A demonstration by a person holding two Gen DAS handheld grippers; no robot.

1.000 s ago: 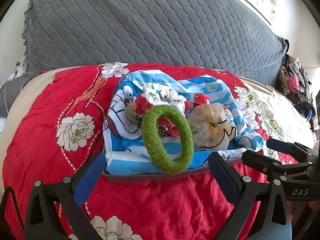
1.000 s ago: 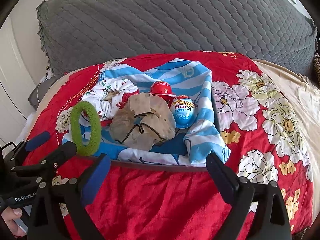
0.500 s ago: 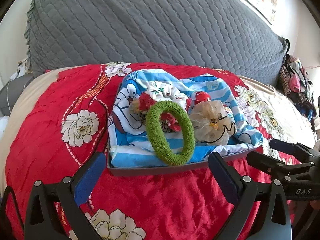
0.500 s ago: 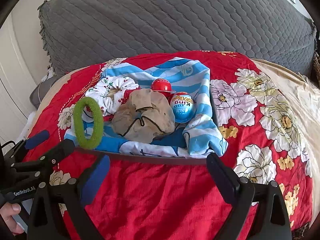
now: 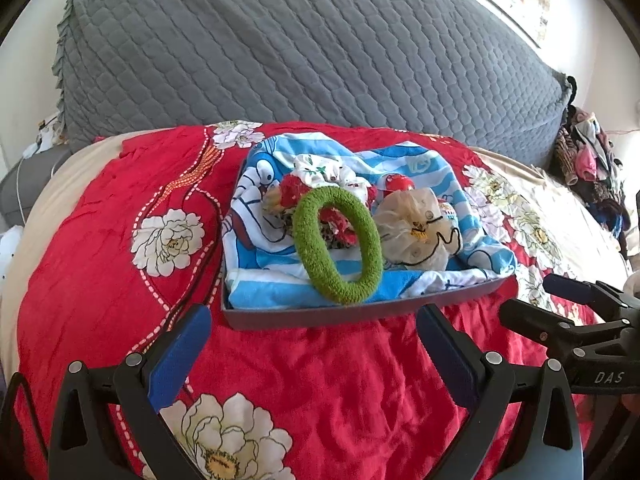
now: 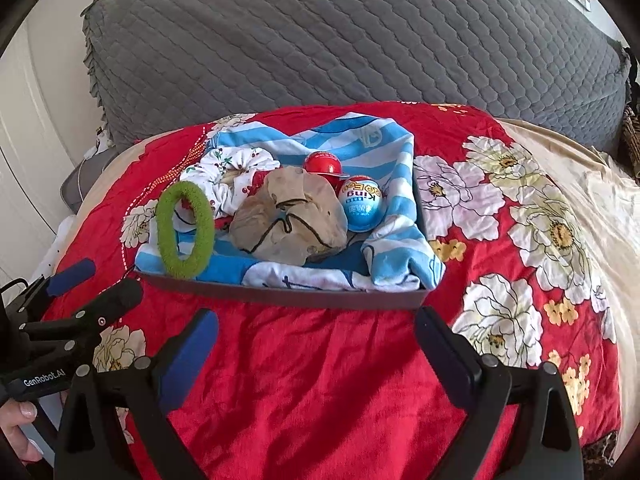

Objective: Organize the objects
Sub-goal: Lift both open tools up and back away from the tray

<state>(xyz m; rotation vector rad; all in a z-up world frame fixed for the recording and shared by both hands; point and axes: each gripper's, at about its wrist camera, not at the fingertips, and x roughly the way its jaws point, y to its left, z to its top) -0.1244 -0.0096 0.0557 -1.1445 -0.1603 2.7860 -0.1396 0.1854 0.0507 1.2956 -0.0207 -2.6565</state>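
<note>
A dark tray (image 5: 320,316) (image 6: 280,296) lined with a blue-striped cloth (image 5: 424,168) sits on a red floral bedspread. In it stand a green fuzzy ring (image 5: 336,244) (image 6: 184,236), a beige scrunchie (image 5: 416,228) (image 6: 288,220), a white floral scrunchie (image 6: 232,172), a red egg (image 6: 322,164) and a blue egg (image 6: 362,204). My left gripper (image 5: 312,352) is open and empty, just short of the tray's near rim. My right gripper (image 6: 316,356) is open and empty, also short of the rim. Each gripper shows at the side of the other's view.
The red floral bedspread (image 5: 100,280) covers the bed all around the tray. A large grey quilted cushion (image 5: 300,48) rises behind it. A heap of clothes (image 5: 592,168) lies at the far right.
Both grippers have drawn back from the tray, whose near rim now shows in full. Nothing in the tray has moved.
</note>
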